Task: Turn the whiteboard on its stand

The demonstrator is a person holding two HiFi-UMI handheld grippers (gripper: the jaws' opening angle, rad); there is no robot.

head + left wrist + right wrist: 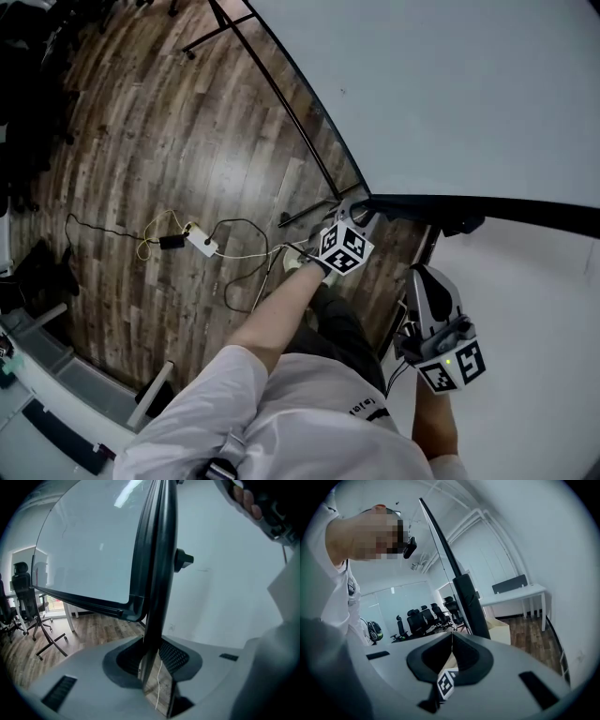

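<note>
The whiteboard [450,94] is a large white panel in a black frame, filling the upper right of the head view. My left gripper [354,210] is at the board's lower corner. In the left gripper view the black frame edge [159,573] runs down into the jaws, which are shut on it at their tips. A black knob [183,558] sticks out beside the frame. My right gripper [420,274] hangs lower, apart from the board, near the wall. In the right gripper view its jaws meet with nothing between them, and the board's dark edge [471,606] rises just beyond.
The stand's black legs [309,211] rest on the wood floor. Cables and a white adapter [202,242] lie on the floor to the left. Office chairs [23,597] stand behind the board, and more chairs [417,618] and a white desk [520,592] further off.
</note>
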